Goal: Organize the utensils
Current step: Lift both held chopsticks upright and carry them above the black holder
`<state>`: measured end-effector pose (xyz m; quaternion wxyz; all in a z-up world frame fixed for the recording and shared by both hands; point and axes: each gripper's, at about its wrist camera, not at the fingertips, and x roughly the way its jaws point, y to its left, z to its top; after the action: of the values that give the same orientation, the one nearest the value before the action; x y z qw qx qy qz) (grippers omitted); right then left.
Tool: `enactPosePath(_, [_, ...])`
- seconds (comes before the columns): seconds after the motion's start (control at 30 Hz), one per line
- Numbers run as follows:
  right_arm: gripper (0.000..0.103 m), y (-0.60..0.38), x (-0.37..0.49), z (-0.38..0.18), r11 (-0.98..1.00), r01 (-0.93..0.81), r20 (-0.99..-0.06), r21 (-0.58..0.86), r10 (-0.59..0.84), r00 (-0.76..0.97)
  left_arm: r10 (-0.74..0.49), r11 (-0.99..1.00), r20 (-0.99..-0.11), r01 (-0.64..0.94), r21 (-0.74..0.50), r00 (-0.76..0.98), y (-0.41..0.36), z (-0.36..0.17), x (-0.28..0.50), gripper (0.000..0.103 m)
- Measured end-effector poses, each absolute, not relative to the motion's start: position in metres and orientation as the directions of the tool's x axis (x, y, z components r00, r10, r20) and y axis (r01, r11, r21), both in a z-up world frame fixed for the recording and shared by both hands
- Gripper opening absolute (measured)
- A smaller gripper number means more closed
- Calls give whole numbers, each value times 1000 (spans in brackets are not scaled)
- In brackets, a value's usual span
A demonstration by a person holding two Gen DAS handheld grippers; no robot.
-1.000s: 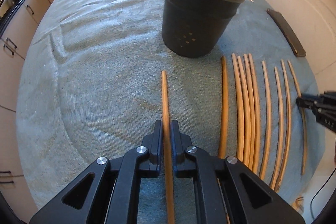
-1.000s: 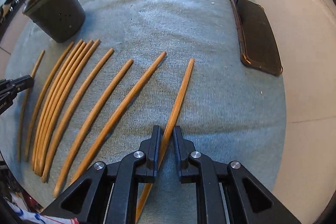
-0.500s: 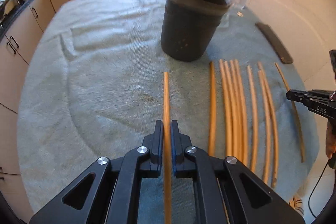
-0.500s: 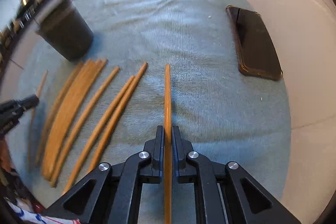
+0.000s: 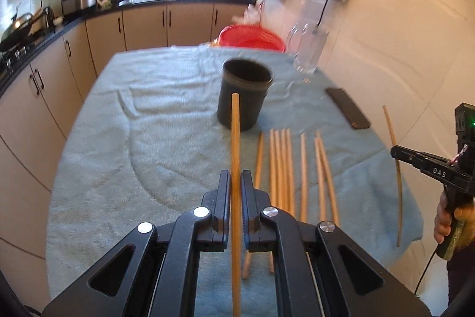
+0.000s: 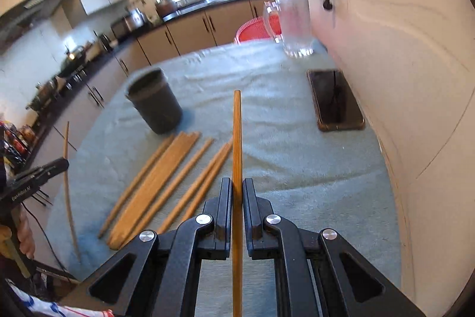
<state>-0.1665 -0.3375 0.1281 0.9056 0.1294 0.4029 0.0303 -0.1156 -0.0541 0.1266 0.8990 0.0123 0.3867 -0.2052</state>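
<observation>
My left gripper (image 5: 235,177) is shut on a wooden chopstick (image 5: 235,138) and holds it lifted above the table, its tip in line with the dark utensil cup (image 5: 245,94). My right gripper (image 6: 237,186) is shut on another chopstick (image 6: 237,138), also lifted. Several chopsticks (image 5: 286,168) lie in a row on the blue towel (image 5: 148,138), in front of the cup. In the right wrist view the cup (image 6: 154,103) stands to the left and the row (image 6: 172,177) lies below it. Each gripper shows in the other's view with its stick: the right one (image 5: 396,152), the left one (image 6: 63,164).
A black phone (image 6: 337,100) lies on the towel by the right wall. A glass jug (image 6: 295,25) and a red basket (image 5: 251,36) stand at the far edge. Kitchen cabinets (image 5: 38,97) run along the left.
Both grippers have risen and tilted up, each lifting its chopstick off the towel. The views now take in the kitchen beyond the table.
</observation>
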Motion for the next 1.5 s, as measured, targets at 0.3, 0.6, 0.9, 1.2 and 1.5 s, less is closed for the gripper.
enactPosePath(0.3, [7, -319, -185, 153, 963, -7, -631, 270, 183, 754, -382, 913, -591, 388, -124, 711, -55, 155, -148, 6])
enactPosePath(0.6, [7, -307, -183, 178, 969, -23, -544, 245, 157, 824, -414, 908, -497, 389, -158, 763, -48, 185, -157, 6])
enactPosePath(0.9, [7, -297, -126, 216, 935, -75, -422, 346, 226, 878, -418, 908, -396, 364, -208, 817, -48, 237, -111, 6])
enactPosePath(1.2, [7, -273, -40, 253, 907, -123, -278, 402, 249, 928, -381, 919, -328, 316, -234, 864, -72, 274, -25, 6])
enactPosePath(1.5, [7, -266, 37, 237, 884, -98, -246, 457, 231, 941, -357, 923, -335, 275, -268, 872, -91, 259, 62, 6])
